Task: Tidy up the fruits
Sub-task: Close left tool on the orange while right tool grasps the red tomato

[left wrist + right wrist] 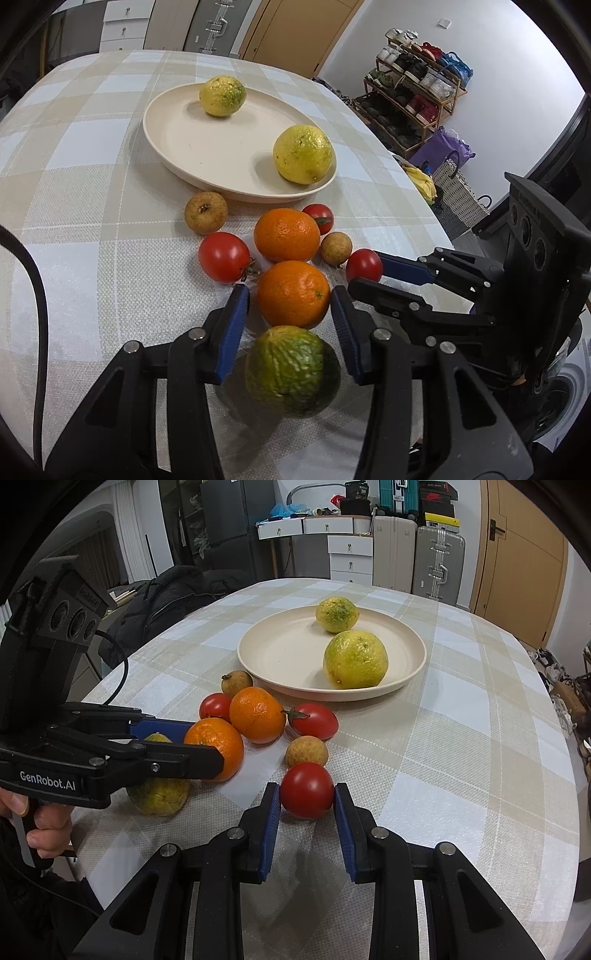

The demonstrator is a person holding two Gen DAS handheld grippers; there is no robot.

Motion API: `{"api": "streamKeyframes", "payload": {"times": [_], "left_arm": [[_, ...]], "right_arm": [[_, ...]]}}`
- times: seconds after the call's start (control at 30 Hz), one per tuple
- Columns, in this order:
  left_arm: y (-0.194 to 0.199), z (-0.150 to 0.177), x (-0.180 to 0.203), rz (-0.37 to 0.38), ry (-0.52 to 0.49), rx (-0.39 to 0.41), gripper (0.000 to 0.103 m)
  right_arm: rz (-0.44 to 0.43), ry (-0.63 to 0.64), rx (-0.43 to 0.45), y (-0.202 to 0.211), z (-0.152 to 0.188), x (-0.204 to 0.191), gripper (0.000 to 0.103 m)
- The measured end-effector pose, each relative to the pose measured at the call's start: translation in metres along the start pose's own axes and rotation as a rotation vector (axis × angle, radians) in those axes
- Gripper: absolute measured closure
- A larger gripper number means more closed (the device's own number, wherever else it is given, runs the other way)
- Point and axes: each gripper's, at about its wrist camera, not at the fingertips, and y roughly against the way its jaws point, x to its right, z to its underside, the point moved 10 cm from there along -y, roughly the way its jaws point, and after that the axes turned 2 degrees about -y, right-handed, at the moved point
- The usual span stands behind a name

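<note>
A cream plate (177, 140) (273, 657) holds two yellow-green lemons (303, 154) (355, 660). In front of it lie two oranges (293, 293), three tomatoes and two small brown fruits on the checked cloth. My left gripper (290, 301) is open, its jaws on either side of the near orange (216, 744), with a green-yellow wrinkled citrus (291, 369) (159, 797) further back between them. My right gripper (306, 794) has its blue pads against both sides of a red tomato (307, 790) (364, 265) that rests on the cloth.
A second orange (287, 234), a large tomato (224, 256), a small tomato (319, 218) and brown fruits (205, 212) (335, 249) crowd between the plate and the grippers. The table edge runs at the right, with a shoe rack (413, 96) beyond.
</note>
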Motion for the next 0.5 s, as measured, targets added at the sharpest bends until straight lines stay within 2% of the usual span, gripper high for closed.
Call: {"api": "streamKeyframes", "payload": {"times": [0.07, 0.13, 0.5], "left_arm": [[-0.0015, 0.0003, 0.0004, -0.011, -0.012, 0.006, 0.059], [-0.0012, 0.0004, 0.0021, -0.003, -0.018, 0.012, 0.065], [0.0046, -0.0032, 0.0063, -0.013, -0.051, 0.044, 0.066]], "right_arm": [[-0.001, 0.0, 0.0, 0.0002, 0.0003, -0.0004, 0.073], [-0.001, 0.0, 0.0, 0.0002, 0.0004, -0.0001, 0.073], [-0.003, -0.004, 0.016, 0.0024, -0.0007, 0.0007, 0.073]]}}
